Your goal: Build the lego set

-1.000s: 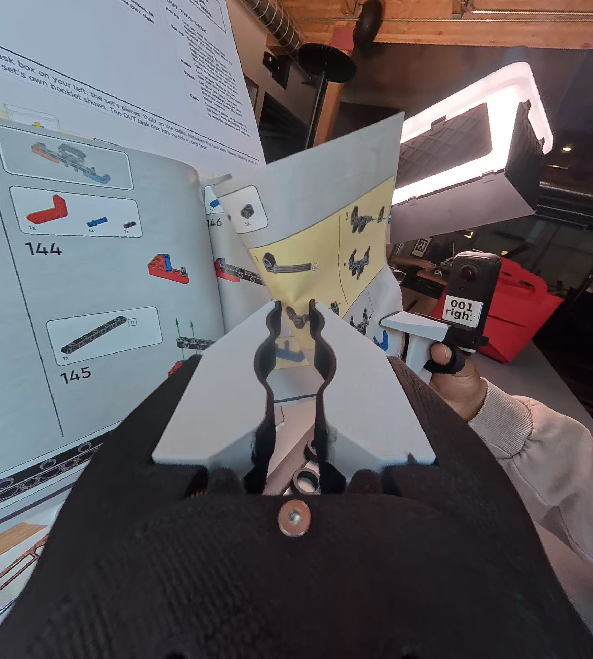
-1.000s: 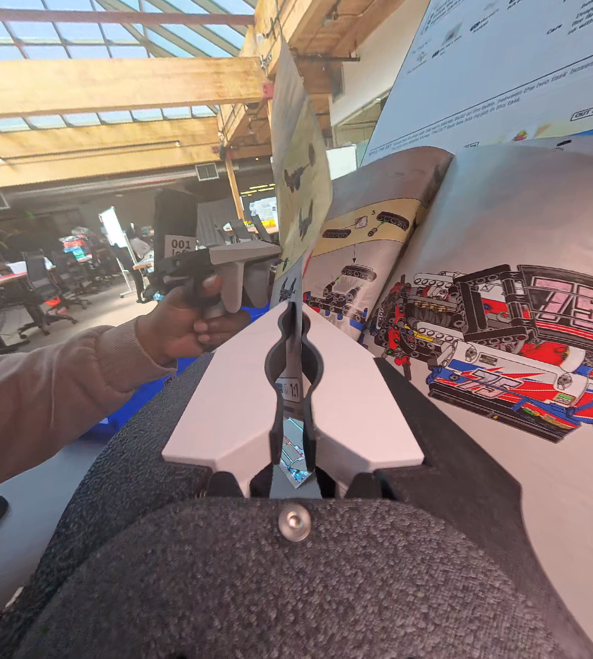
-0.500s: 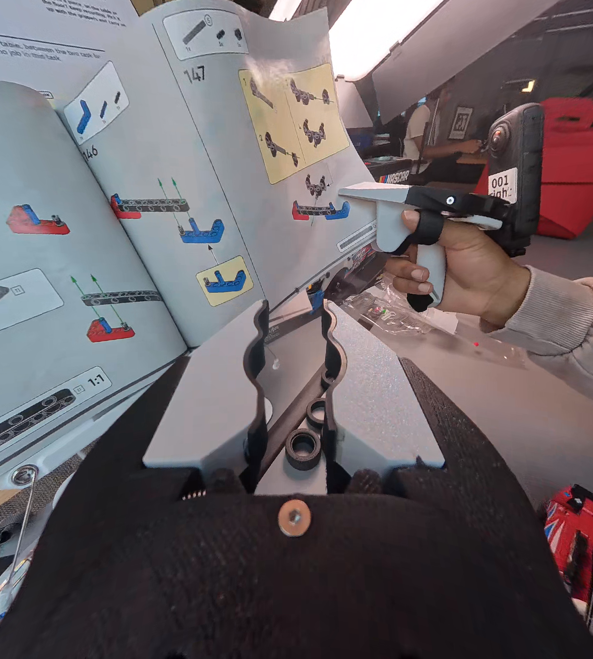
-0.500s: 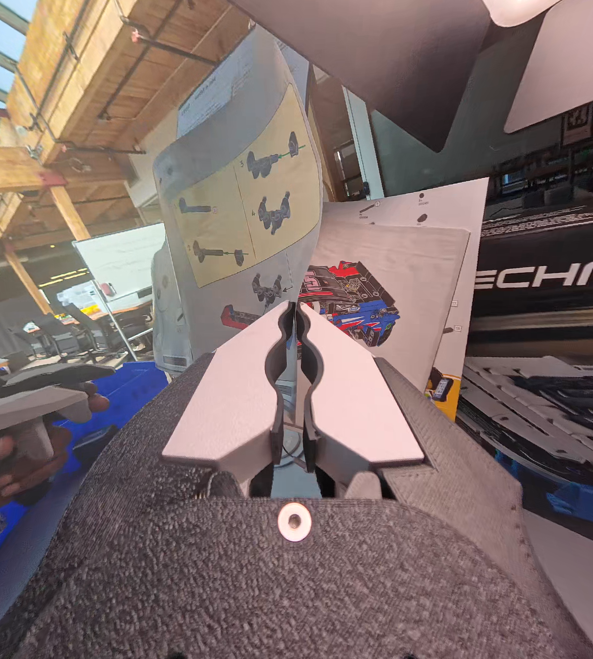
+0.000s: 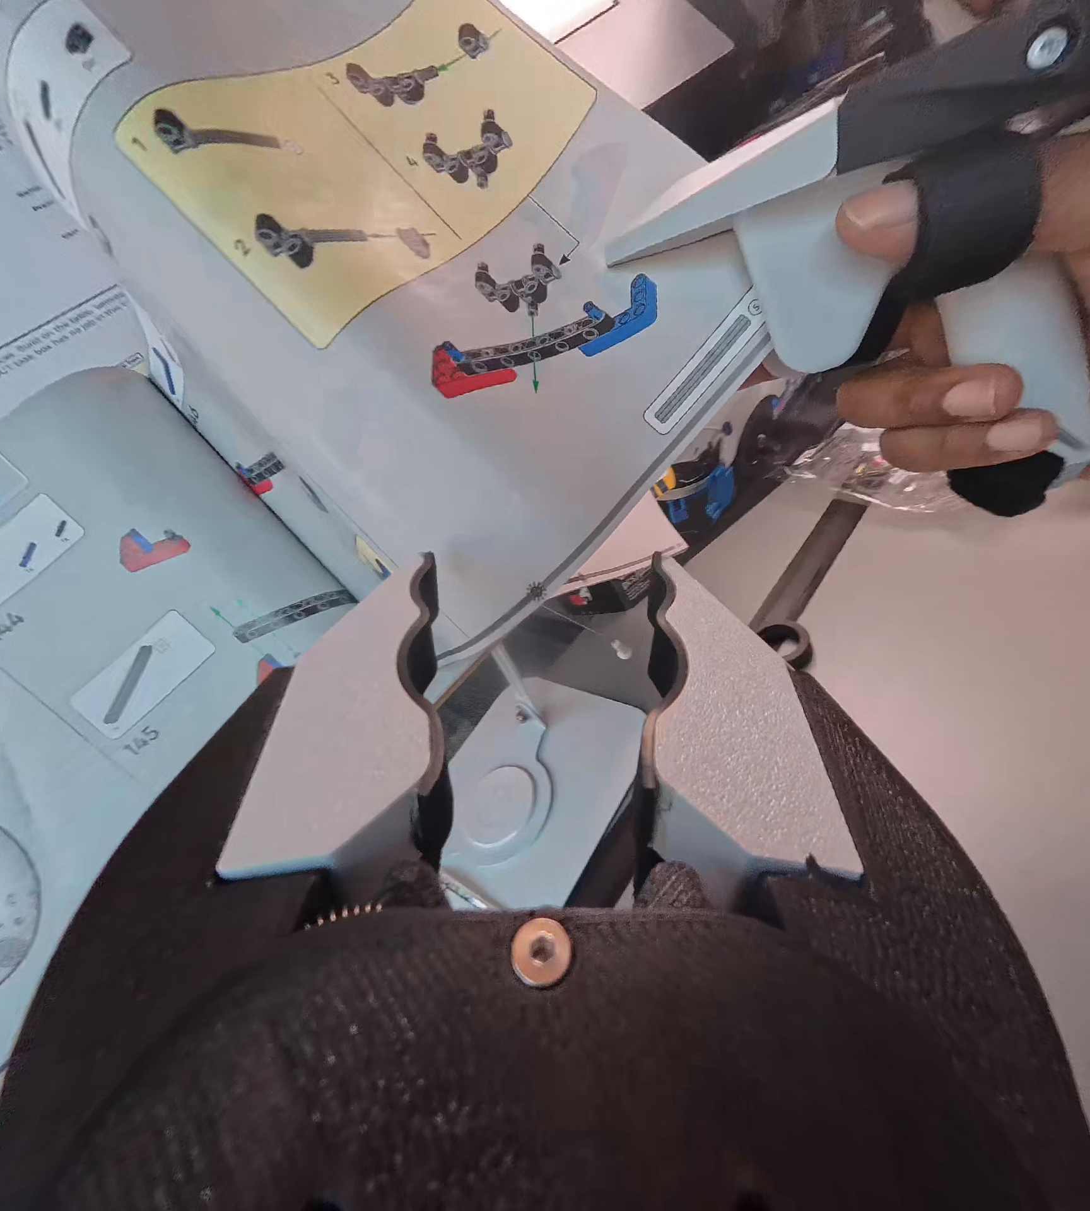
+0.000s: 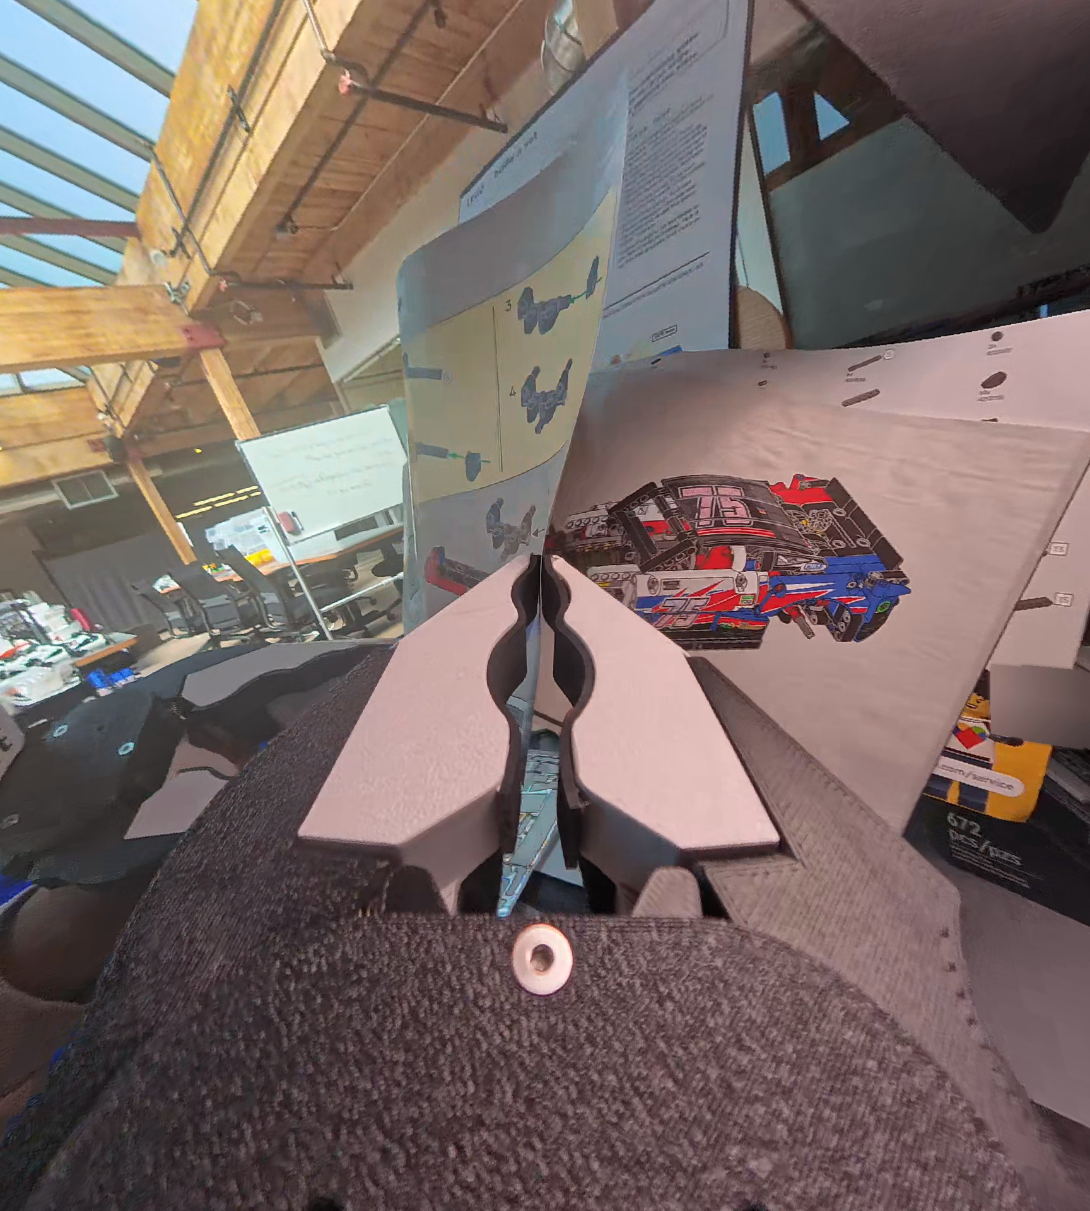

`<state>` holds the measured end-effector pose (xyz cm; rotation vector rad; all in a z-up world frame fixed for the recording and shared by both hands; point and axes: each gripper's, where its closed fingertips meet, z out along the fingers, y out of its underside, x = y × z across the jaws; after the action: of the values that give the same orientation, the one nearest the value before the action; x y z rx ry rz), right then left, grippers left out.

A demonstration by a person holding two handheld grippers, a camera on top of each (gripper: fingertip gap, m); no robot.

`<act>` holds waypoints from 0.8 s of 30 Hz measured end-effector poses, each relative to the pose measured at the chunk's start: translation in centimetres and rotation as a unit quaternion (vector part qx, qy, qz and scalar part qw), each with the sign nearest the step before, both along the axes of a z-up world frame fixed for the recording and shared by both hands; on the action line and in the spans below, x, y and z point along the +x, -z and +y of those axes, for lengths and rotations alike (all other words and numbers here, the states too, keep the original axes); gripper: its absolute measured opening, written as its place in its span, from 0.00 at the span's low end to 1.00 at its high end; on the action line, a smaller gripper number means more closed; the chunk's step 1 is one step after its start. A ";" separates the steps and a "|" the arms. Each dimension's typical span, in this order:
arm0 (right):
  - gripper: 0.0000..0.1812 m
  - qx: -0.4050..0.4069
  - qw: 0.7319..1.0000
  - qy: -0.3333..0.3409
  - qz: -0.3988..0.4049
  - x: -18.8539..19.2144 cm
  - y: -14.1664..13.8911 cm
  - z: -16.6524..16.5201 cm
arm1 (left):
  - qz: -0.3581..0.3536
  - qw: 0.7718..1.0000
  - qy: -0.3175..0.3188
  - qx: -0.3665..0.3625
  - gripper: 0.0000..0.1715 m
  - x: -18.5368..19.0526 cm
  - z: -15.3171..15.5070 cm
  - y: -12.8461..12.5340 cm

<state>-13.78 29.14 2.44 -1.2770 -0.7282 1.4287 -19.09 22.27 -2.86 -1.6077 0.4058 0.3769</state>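
Right claw (image 6: pixel 540 563) pinched on upright booklet page (image 6: pixel 509 367), left claw (image 5: pixel 539 583) agape.

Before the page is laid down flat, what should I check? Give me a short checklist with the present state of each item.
1. Right gripper shut on the booklet page: ok.
2. Left gripper open, holding nothing: ok.
3. Page edge passes between the left fingers without being pinched: ok.
4. Page untorn where gripped: cannot tell.
5. Build step with the red, black and blue beam drawing readable: ok.
6. Table on the right bare for building: ok.
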 end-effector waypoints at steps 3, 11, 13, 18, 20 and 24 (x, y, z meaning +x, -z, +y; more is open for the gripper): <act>0.00 0.000 0.997 -0.083 -0.003 -2.0 -0.7 -3.6 | 0.052 0.995 -0.070 0.045 0.44 -1.5 -0.2 -0.6; 0.19 0.092 0.976 -0.191 -0.040 -8.4 -2.0 -11.2 | -0.173 0.953 -0.154 0.195 0.04 -10.7 -4.2 -3.4; 0.26 0.090 0.978 -0.182 -0.046 -8.9 -1.1 -10.6 | -0.263 0.934 -0.147 0.192 0.04 -14.1 -4.9 -2.8; 0.11 0.056 0.980 -0.047 -0.183 -12.5 6.2 -4.8 | -0.446 0.870 -0.095 0.188 0.02 -19.8 -4.9 -0.9; 0.00 0.114 0.959 0.066 -0.252 -12.9 8.1 -1.6 | -0.480 0.851 -0.087 0.195 0.00 -20.9 -4.9 -0.4; 0.03 0.172 0.925 0.154 -0.301 -12.9 8.5 1.3 | -0.489 0.849 -0.070 0.188 0.00 -21.5 -5.0 0.4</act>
<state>-26.72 30.47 -6.08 -1.4762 -1.0737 0.6069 -40.64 17.30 -3.28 -1.2439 -0.5463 -0.2743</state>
